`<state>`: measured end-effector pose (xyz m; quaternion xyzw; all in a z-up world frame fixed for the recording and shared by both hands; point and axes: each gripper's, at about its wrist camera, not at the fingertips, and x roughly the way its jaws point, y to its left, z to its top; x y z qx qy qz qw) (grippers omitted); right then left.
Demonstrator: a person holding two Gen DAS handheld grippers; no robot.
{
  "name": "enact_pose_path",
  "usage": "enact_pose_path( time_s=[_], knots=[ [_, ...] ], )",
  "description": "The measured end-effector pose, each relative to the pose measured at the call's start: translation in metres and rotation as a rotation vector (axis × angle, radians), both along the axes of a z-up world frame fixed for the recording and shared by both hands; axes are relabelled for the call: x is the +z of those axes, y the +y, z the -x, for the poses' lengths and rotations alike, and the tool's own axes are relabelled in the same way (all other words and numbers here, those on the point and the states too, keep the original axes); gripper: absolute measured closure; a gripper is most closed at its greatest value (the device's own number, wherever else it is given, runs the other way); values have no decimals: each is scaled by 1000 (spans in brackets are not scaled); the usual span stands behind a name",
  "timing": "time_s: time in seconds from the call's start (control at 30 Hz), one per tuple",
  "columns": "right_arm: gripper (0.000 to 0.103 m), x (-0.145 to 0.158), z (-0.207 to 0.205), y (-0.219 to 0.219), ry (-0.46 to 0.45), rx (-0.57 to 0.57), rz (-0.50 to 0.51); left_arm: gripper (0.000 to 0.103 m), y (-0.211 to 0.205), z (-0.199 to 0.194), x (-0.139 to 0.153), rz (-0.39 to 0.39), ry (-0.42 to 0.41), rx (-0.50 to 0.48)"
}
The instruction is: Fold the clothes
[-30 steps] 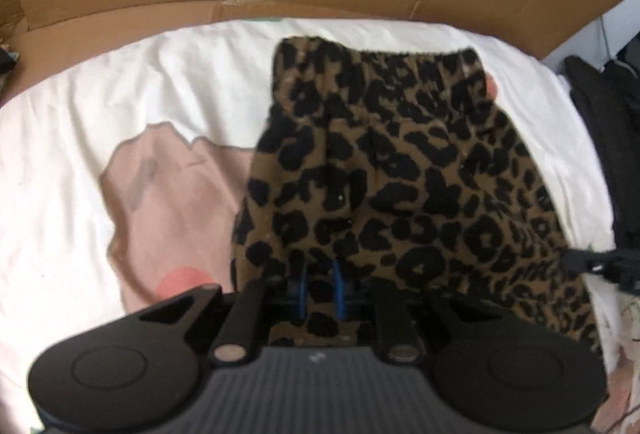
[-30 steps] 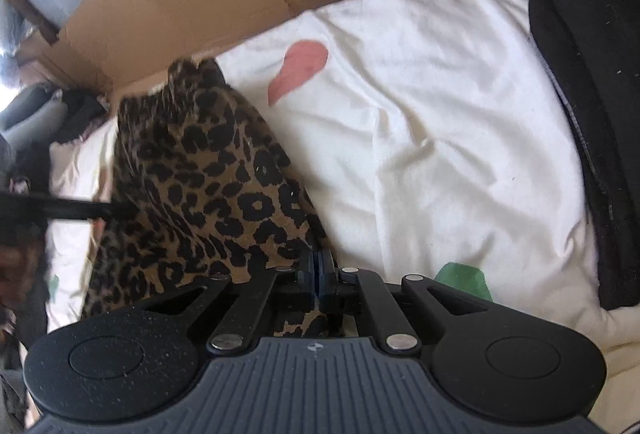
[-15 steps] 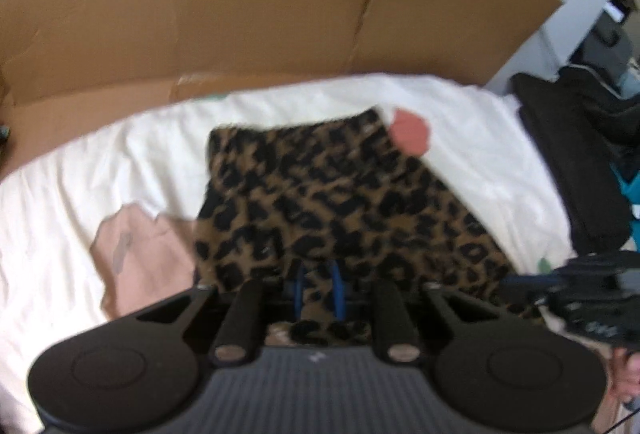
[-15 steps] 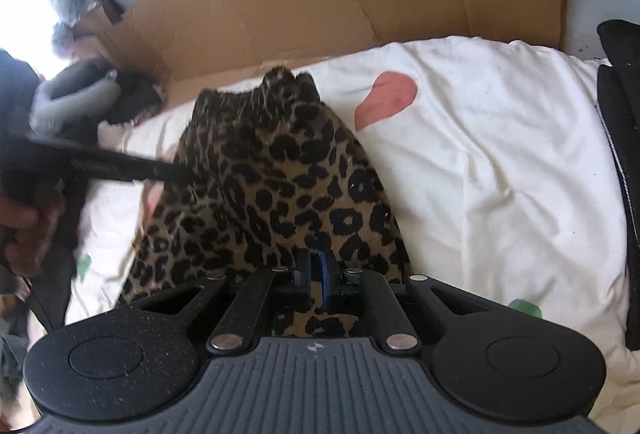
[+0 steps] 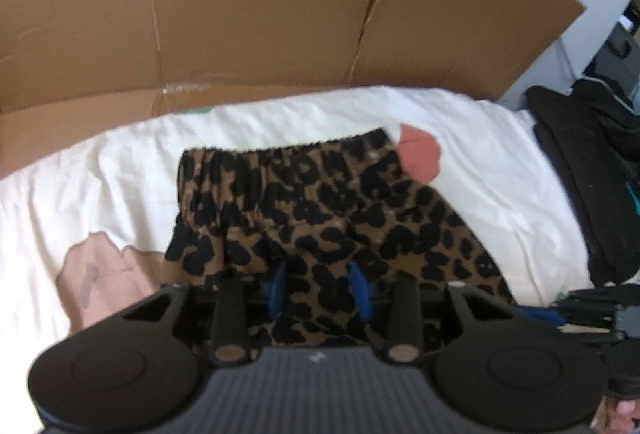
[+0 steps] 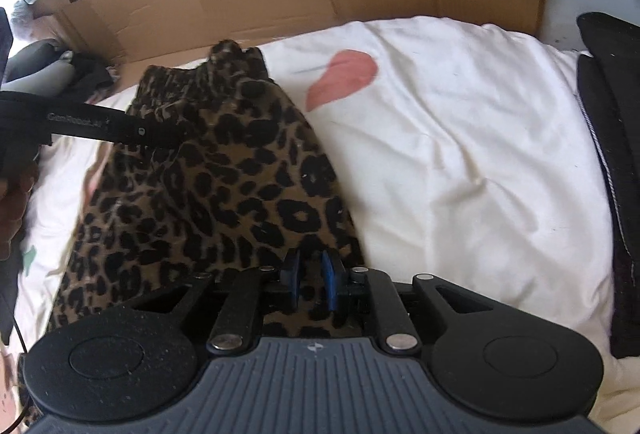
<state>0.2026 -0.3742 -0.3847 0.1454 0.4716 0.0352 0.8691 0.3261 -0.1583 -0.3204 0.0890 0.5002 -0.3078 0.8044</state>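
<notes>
the only lettering is small pale print on the side of the long black finger of the left gripper [image 6: 116, 123], seen from the right wrist; it looks like "genrobot.ai", though blurred. no other text is legible in either view.

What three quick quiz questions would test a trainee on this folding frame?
1. True or false: the leopard-print garment lies on a white sheet.
2. What stands behind the sheet: A) cardboard, B) a mirror, C) a curtain?
3. What are the left gripper and right gripper jaws doing?

Key: 1 true; 2 A; 3 both are opening, with the garment's fabric between them.
</notes>
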Motion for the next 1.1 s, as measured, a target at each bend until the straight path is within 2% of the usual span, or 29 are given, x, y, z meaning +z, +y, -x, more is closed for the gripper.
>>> enact_pose_path(
  time_s=[0.1,0.2,0.27,0.33,0.47,0.57,0.7,0.83,1.0,1.1],
  knots=[
    [85,-1,2,-3,6,-13,-22,63,-2,-4,-12,-5,-4,7],
    [85,-1,3,-3,1,-6,-15,62,-7,-1,-10,-25,-15,-16],
    [85,-1,4,-3,2,-14,-22,62,-6,1,-2,-31,-21,-22],
    [85,0,5,-5,11,-31,-40,63,-5,4,6,-39,-63,-9],
    [84,6,6,-7,16,-55,-61,62,-4,7,27,-20,-106,-21],
    [83,16,9,-7,-34,-61,-78,62,-6,5,36,8,-117,-41],
    [81,23,0,2,-74,-20,-76,62,-20,-1,28,-1,-114,-81],
    [80,18,-17,13,-68,17,-39,62,-29,-8,13,-10,-92,-83],
    [80,11,-23,12,-53,-2,-18,61,-40,-19,8,-8,-104,-73],
    [81,8,-23,6,-42,-28,-15,55,-46,-24,7,10,-94,-71]
  ],
)
